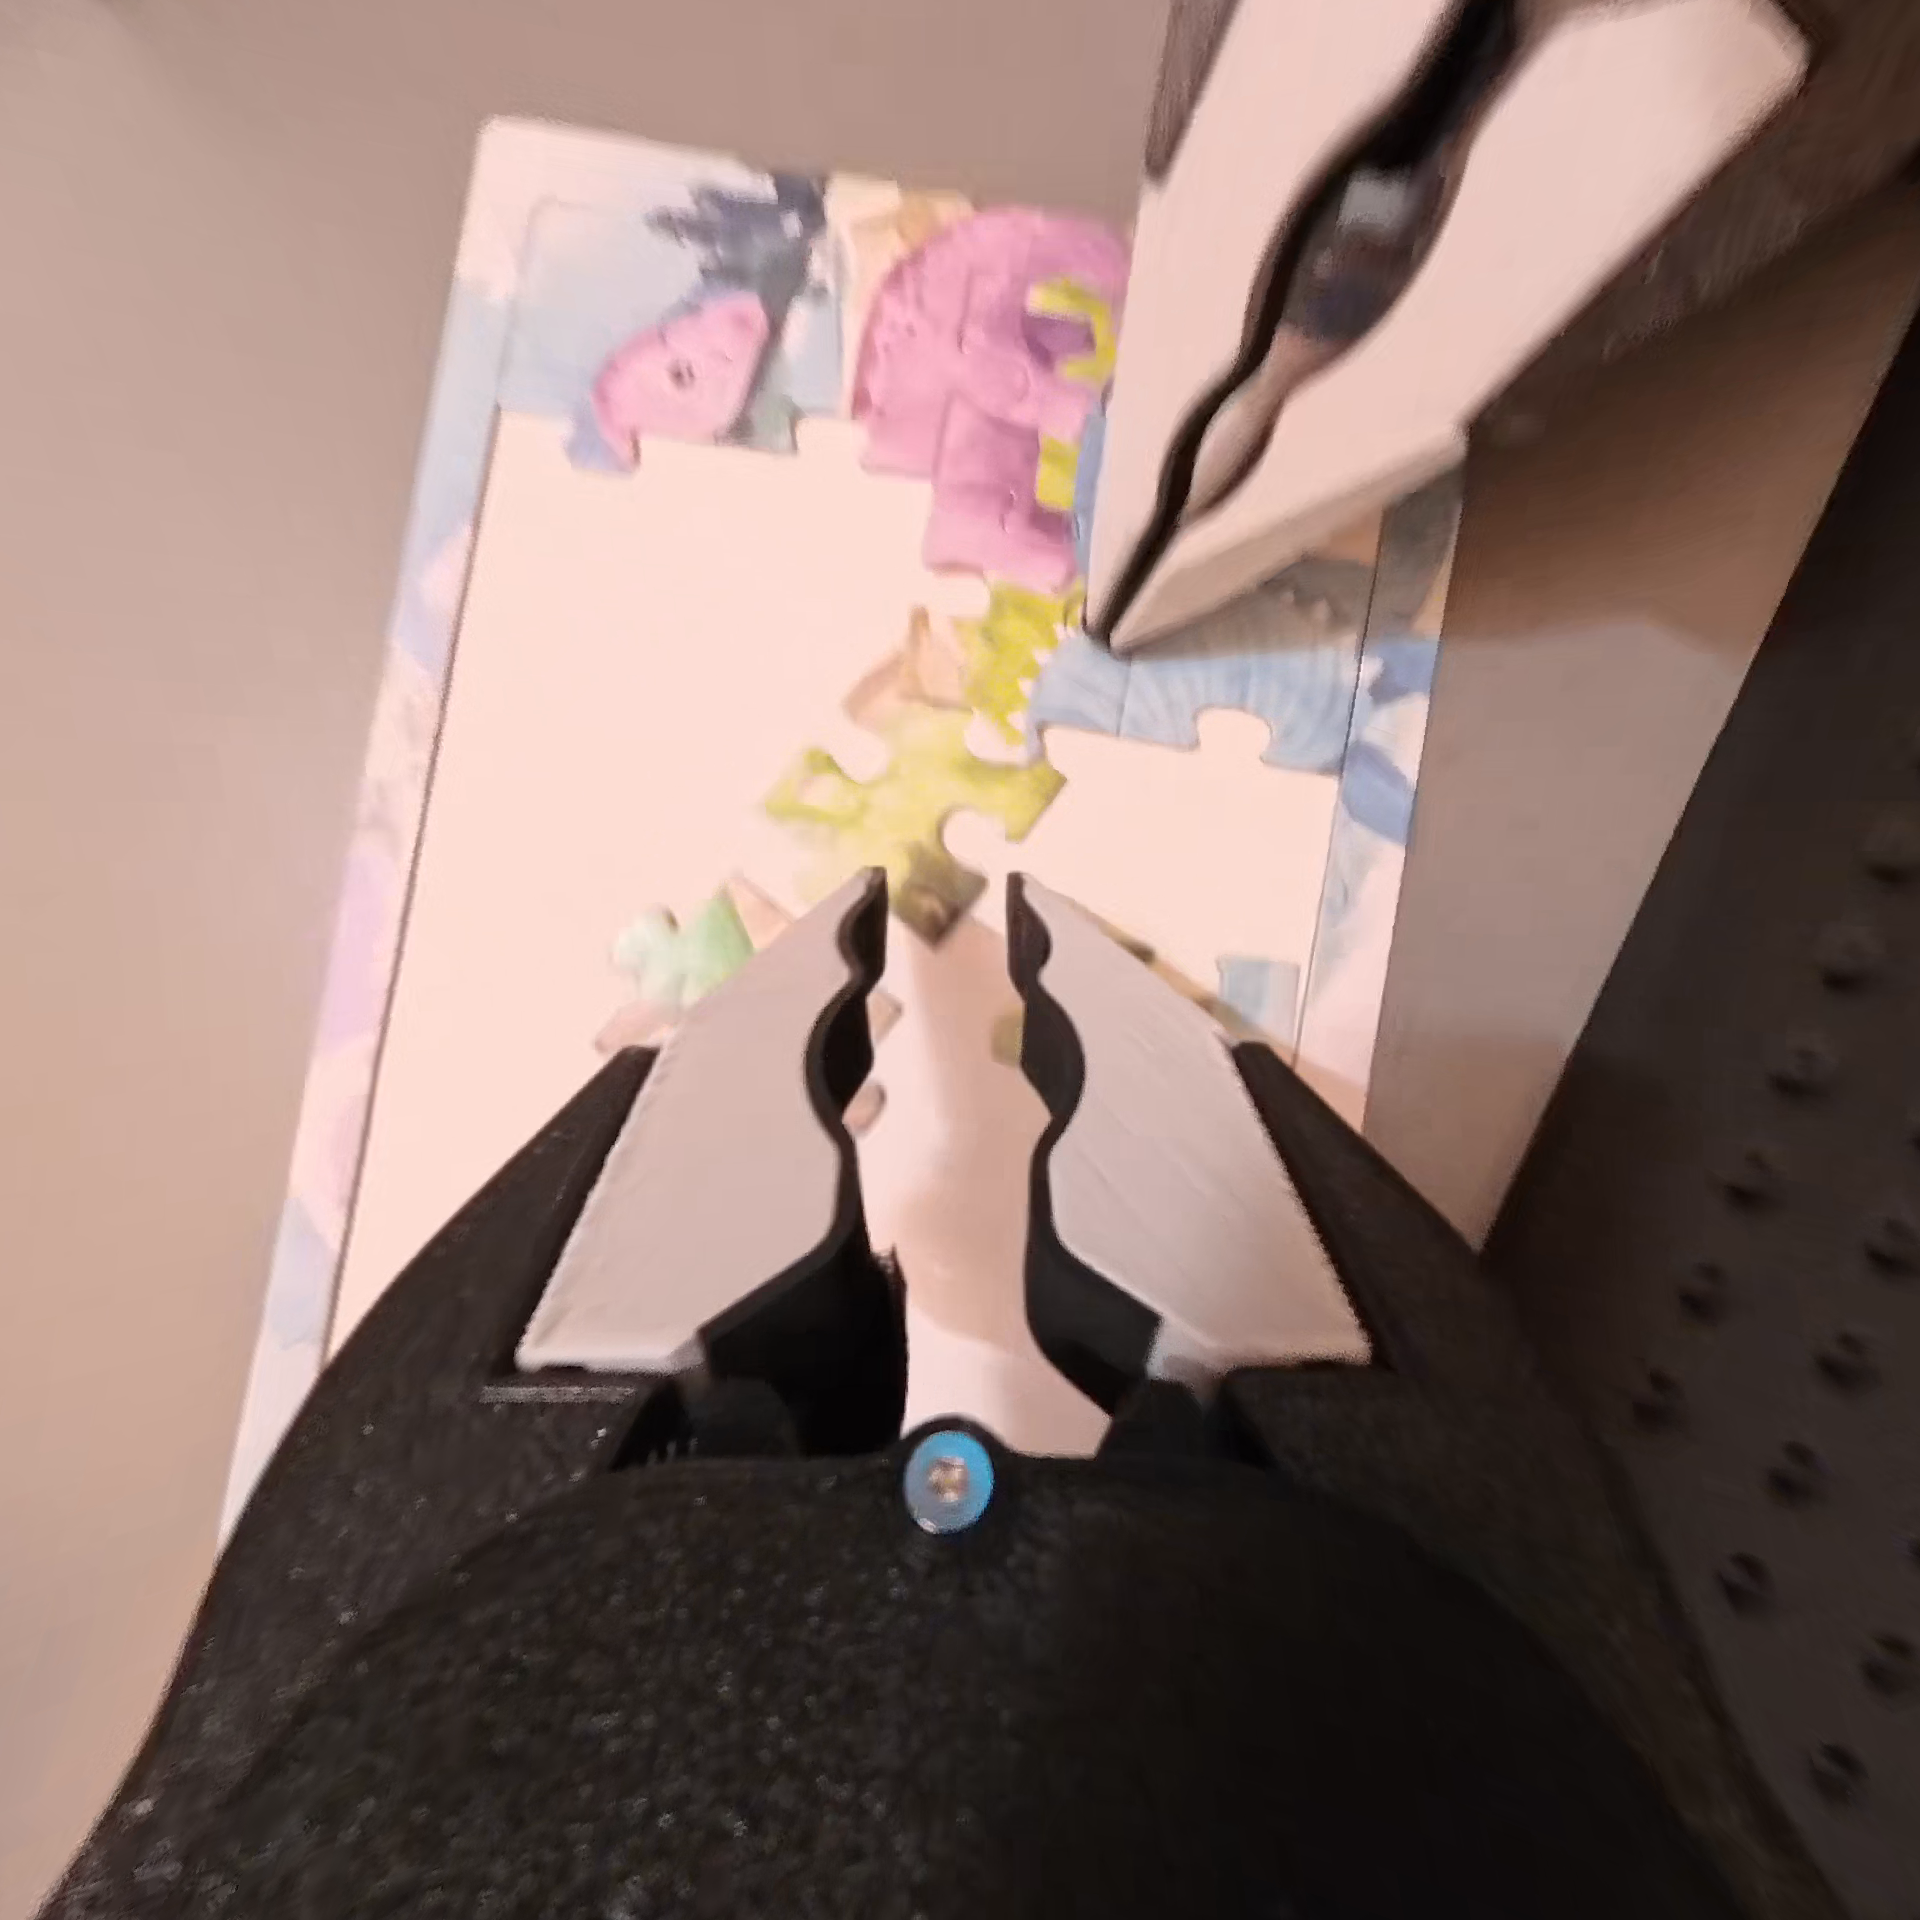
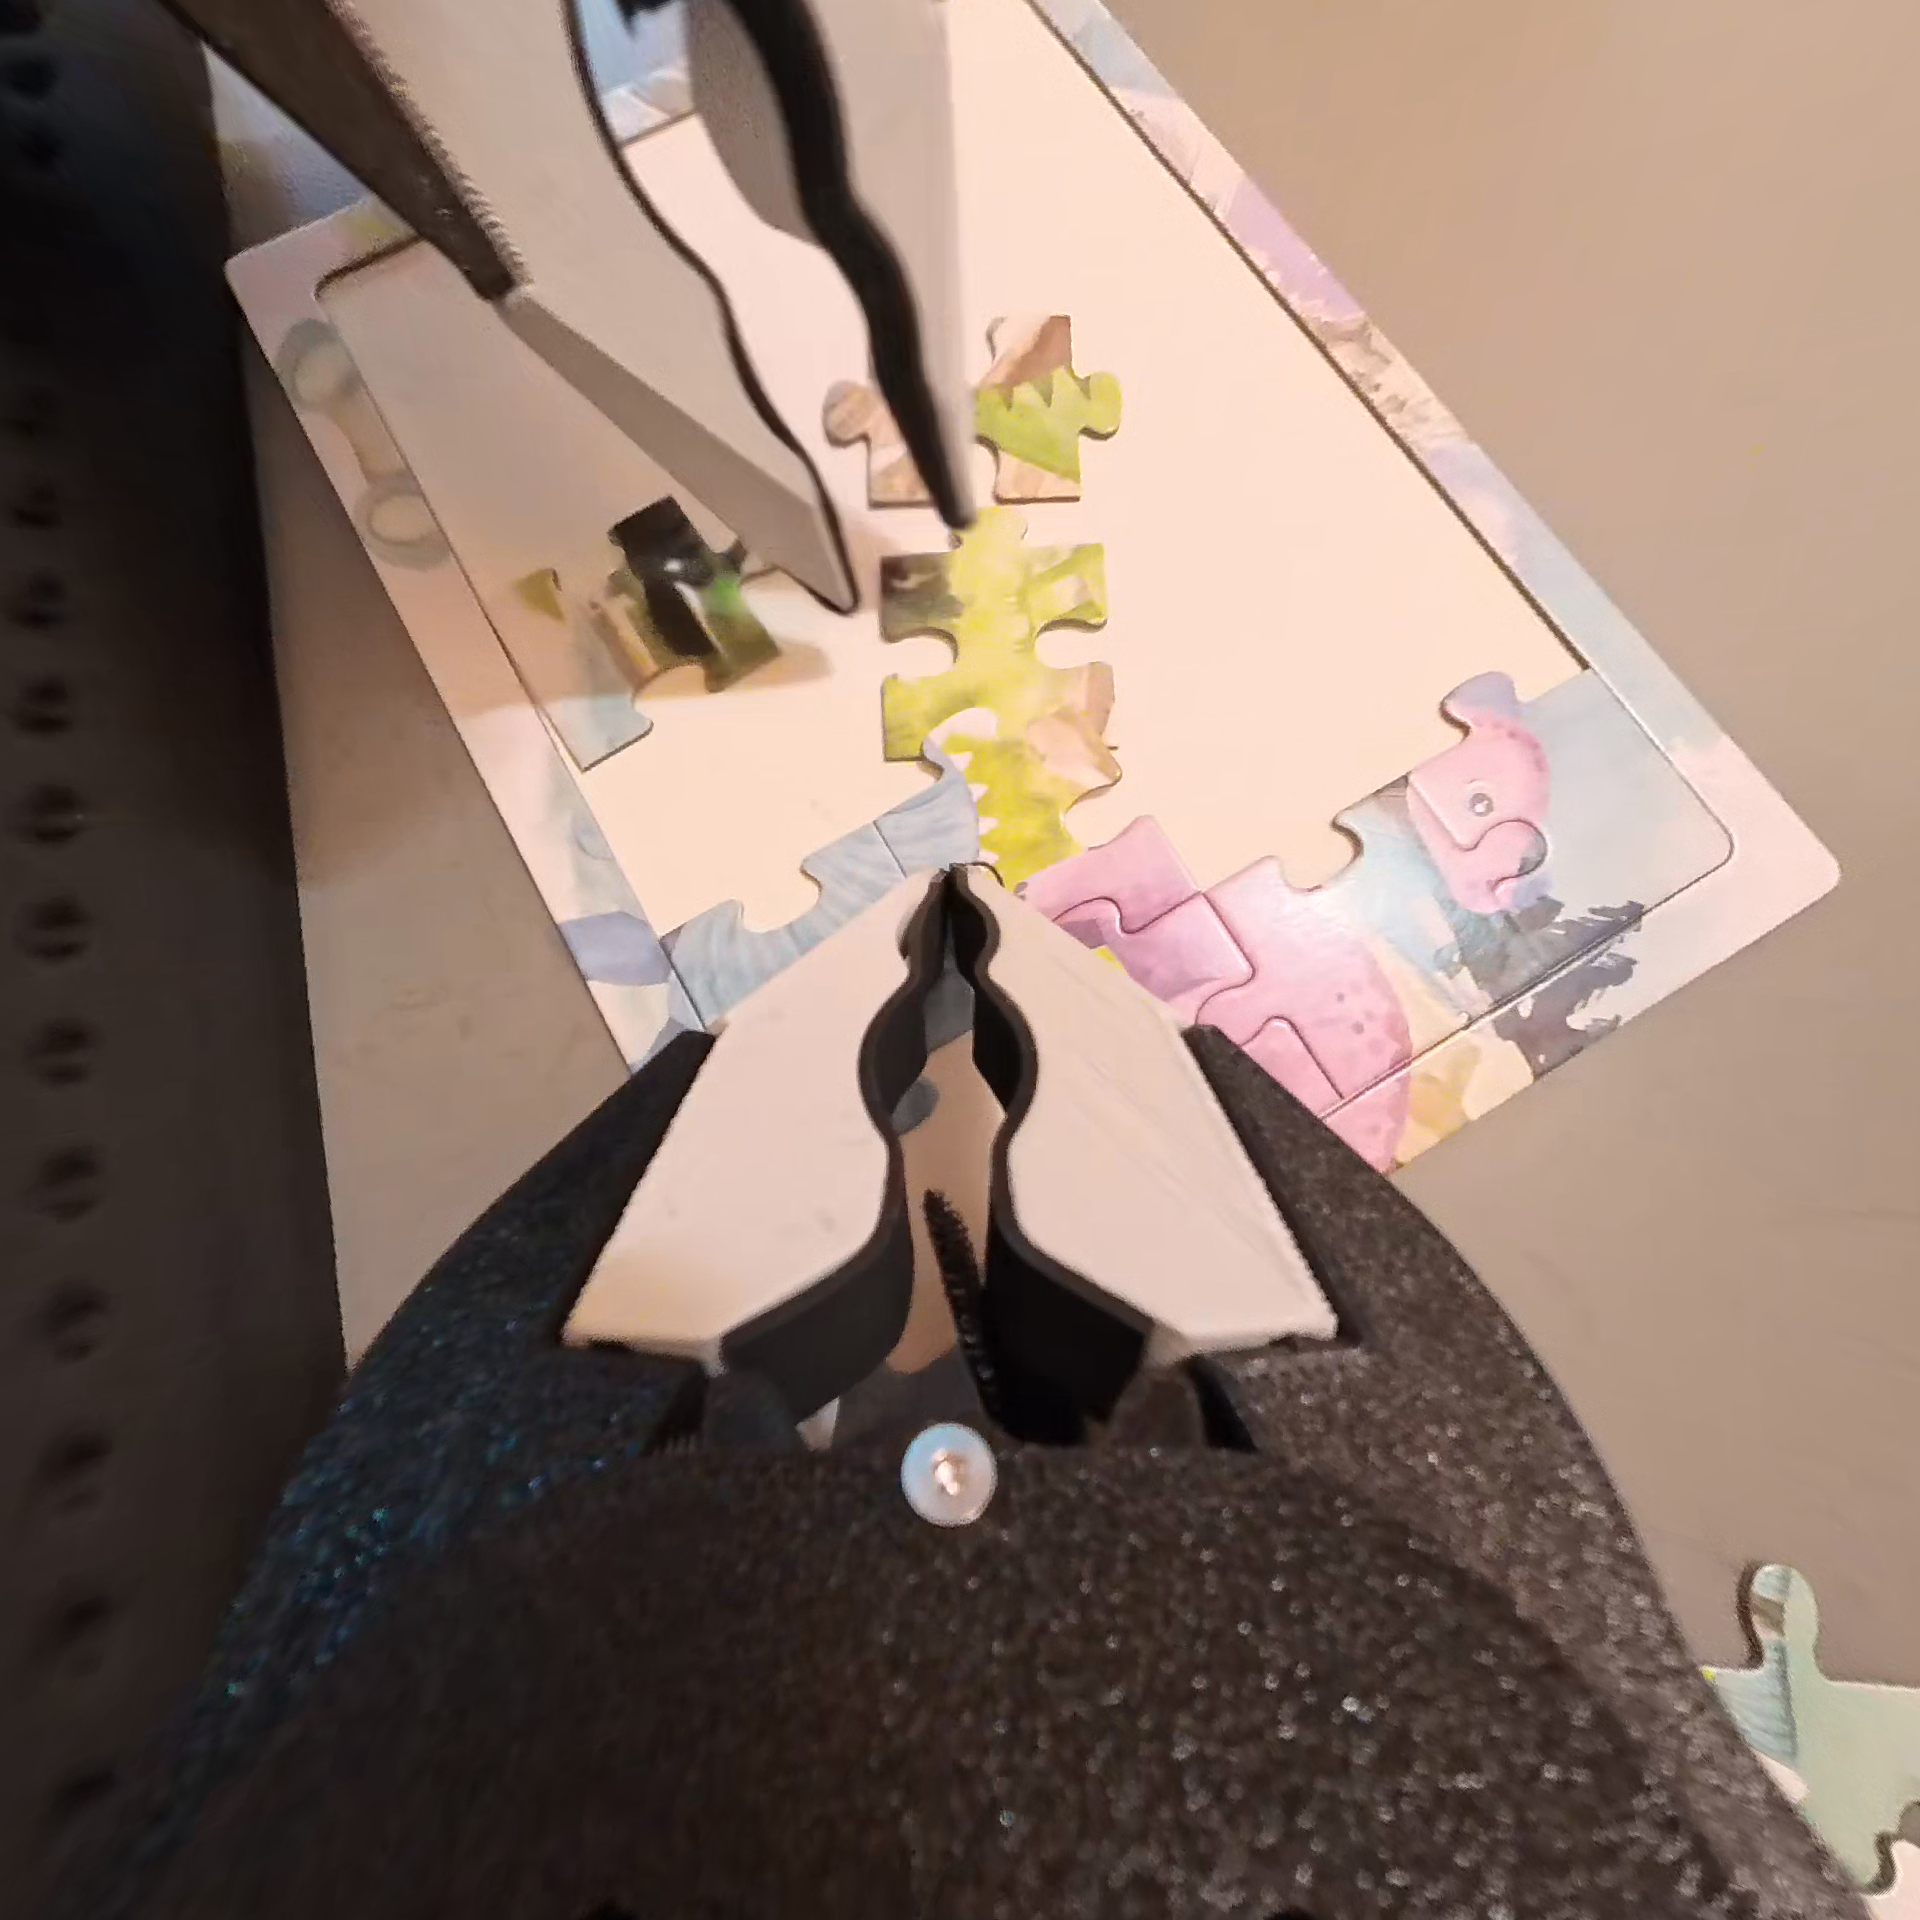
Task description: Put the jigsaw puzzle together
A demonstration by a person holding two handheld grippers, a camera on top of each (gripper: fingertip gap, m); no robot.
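Note:
The puzzle tray (image 1: 644,623) (image 2: 1299,520) lies on a beige table. Pink pieces (image 1: 987,343) (image 2: 1195,935) and blue pieces (image 1: 1143,696) (image 2: 904,821) sit joined along one side. A yellow-green piece (image 1: 914,790) (image 2: 987,623) lies in the chain running out from them. My left gripper (image 1: 948,894) is open, its fingertips just short of that piece's end and not touching it; it also shows in the right wrist view (image 2: 899,556). My right gripper (image 2: 951,881) is shut, tips down at the seam of blue and yellow-green pieces; it also shows in the left wrist view (image 1: 1112,634).
A loose green-and-tan piece (image 1: 686,945) (image 2: 1039,426) and a dark green piece (image 2: 675,613) lie in the tray. More loose pieces (image 2: 1787,1704) lie off the tray. A dark dotted surface (image 1: 1766,1247) (image 2: 104,727) borders the table. Across from one pair of fingers to the other is roughly 6 cm.

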